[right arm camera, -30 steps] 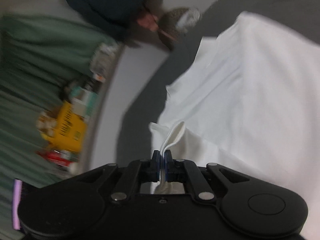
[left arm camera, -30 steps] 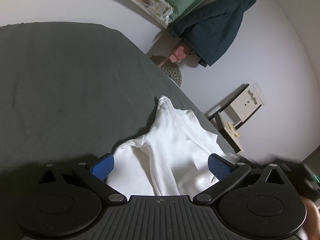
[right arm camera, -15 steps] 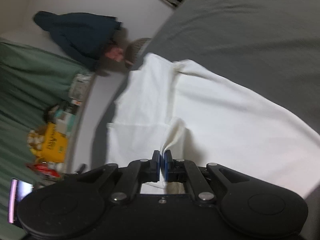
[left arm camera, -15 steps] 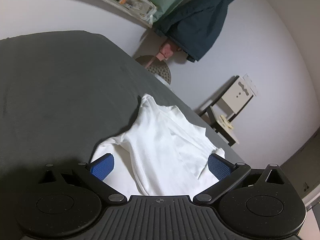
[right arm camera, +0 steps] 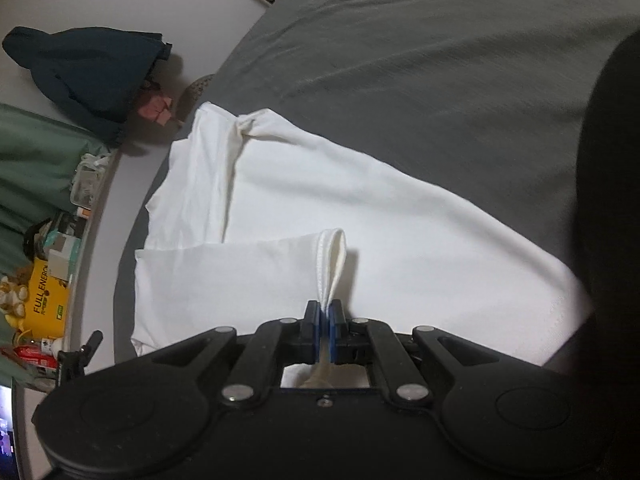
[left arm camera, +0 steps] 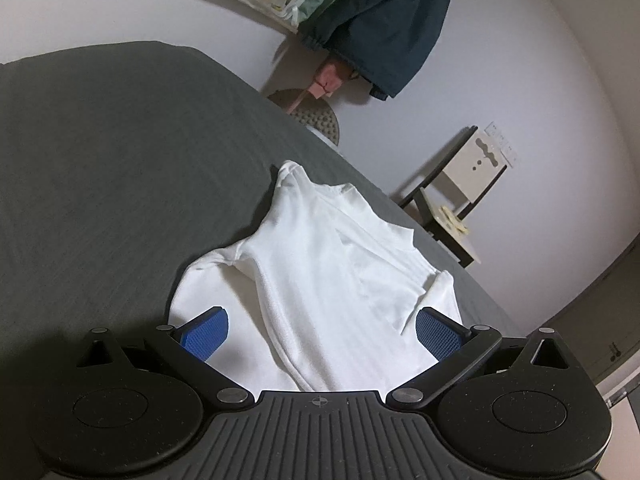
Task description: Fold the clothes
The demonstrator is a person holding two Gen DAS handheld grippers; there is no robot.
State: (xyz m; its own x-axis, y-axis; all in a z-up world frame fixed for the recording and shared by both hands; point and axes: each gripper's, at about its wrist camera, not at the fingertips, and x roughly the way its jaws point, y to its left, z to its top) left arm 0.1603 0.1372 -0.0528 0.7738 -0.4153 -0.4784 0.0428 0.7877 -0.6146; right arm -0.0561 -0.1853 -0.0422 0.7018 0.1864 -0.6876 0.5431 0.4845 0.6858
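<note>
White shirt is seen lying partly folded on a dark grey bed cover, near its right edge by the wall. Left gripper is held above the shirt's near end, blue pads spread wide apart, nothing between them. Right gripper is clamped together on a sleeve cuff, which is lifted off the shirt body. A yellow box on the shelf at far left is marked "FULL ENER…"; the rest is cut off. Other shelf labels are too small to be read. A dark blue jacket is hung on the wall beyond the bed. A small stool is noted at right.
</note>
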